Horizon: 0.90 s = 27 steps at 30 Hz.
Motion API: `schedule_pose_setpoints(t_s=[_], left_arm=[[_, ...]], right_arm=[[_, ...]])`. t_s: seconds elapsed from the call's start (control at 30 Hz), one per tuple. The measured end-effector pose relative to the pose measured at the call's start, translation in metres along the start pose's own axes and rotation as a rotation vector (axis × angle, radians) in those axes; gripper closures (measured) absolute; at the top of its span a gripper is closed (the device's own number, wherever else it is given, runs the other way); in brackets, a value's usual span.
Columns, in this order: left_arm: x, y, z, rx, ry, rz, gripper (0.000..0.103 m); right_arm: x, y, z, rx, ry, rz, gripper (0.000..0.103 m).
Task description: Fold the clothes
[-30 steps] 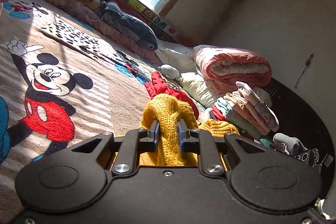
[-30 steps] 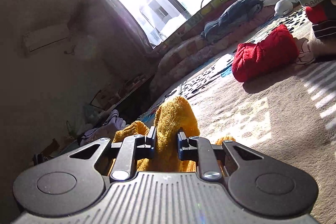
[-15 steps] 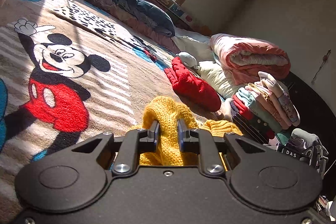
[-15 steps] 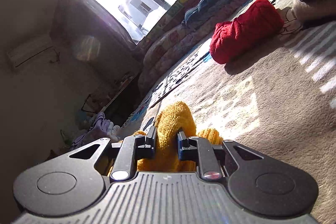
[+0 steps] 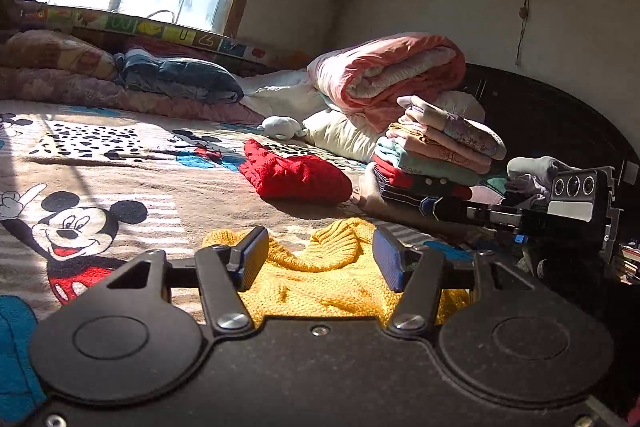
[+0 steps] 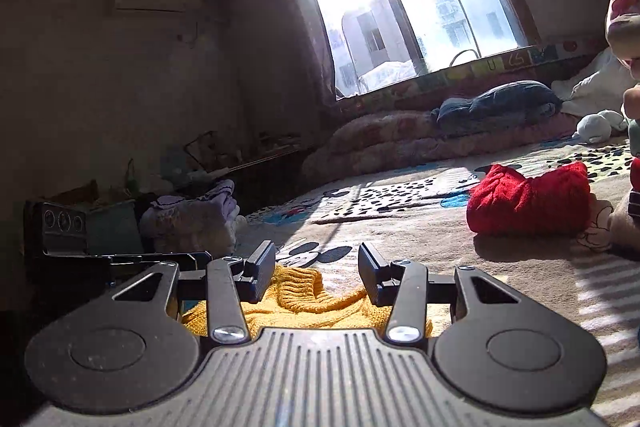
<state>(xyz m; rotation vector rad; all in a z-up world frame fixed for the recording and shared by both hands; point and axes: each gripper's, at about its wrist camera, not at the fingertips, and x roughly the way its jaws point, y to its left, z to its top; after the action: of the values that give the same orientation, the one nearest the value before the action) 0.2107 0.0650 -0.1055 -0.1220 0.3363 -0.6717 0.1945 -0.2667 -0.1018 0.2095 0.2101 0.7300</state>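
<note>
Left gripper (image 5: 320, 259) spread wide, nothing in it, and the yellow sweater (image 5: 332, 283) lies flat on the cartoon blanket (image 5: 168, 195) just beneath its fingers. Right gripper (image 6: 317, 273) wide apart and empty too, low over the same sweater. Farther right, a folded red sweater (image 6: 528, 199) sits on the blanket beside a stack of folded clothes (image 5: 436, 155).

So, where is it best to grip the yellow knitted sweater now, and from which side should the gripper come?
Probably at the ribbed cuff of the yellow knitted sweater. It is the one raised, thick fold, while the rest lies flat on the blanket. It sits between the open fingers of the left gripper, so come straight forward and low from the near side. The right gripper is open too.
</note>
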Motion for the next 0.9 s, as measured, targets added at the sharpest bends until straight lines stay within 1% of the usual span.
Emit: schedule_pose_setpoints(t_s=[0.1, 0.2, 0.33, 0.4, 0.47, 0.6, 0.67, 0.73, 0.77, 0.8, 0.83, 0.9], left_arm=[[0.013, -0.002, -0.011, 0.053, 0.073, 0.013, 0.047], [0.021, -0.003, -0.02, 0.095, 0.116, 0.025, 0.047], [0.029, -0.007, -0.028, 0.168, 0.162, 0.05, 0.047], [0.035, -0.012, -0.033, 0.214, 0.182, 0.064, 0.047], [0.043, -0.014, -0.038, 0.252, 0.211, 0.072, 0.045], [0.048, -0.015, -0.041, 0.28, 0.237, 0.087, 0.043], [0.045, -0.015, -0.04, 0.274, 0.236, 0.084, 0.043], [0.039, -0.01, -0.035, 0.228, 0.214, 0.065, 0.043], [0.035, -0.008, -0.031, 0.207, 0.187, 0.058, 0.043], [0.033, -0.007, -0.027, 0.188, 0.155, 0.056, 0.043], [0.03, -0.005, -0.022, 0.169, 0.123, 0.053, 0.043], [0.03, -0.005, -0.012, 0.144, 0.053, 0.037, 0.044]], right_arm=[[0.012, 0.016, -0.008, -0.088, 0.086, 0.033, 0.052], [0.024, 0.022, -0.019, -0.125, 0.168, 0.003, 0.05], [0.031, 0.018, -0.028, -0.087, 0.217, -0.009, 0.046], [0.033, 0.018, -0.035, -0.089, 0.239, -0.02, 0.045], [0.035, 0.016, -0.042, -0.076, 0.256, -0.027, 0.044], [0.038, 0.014, -0.045, -0.054, 0.277, -0.018, 0.044], [0.035, 0.014, -0.041, -0.049, 0.276, -0.003, 0.044], [0.027, 0.012, -0.034, -0.029, 0.24, 0.026, 0.044], [0.023, 0.011, -0.028, -0.024, 0.206, 0.034, 0.044], [0.02, 0.011, -0.021, -0.035, 0.156, 0.024, 0.042], [0.02, 0.011, -0.015, -0.051, 0.12, 0.014, 0.036], [0.031, 0.008, -0.006, -0.101, 0.101, -0.008, 0.031]])
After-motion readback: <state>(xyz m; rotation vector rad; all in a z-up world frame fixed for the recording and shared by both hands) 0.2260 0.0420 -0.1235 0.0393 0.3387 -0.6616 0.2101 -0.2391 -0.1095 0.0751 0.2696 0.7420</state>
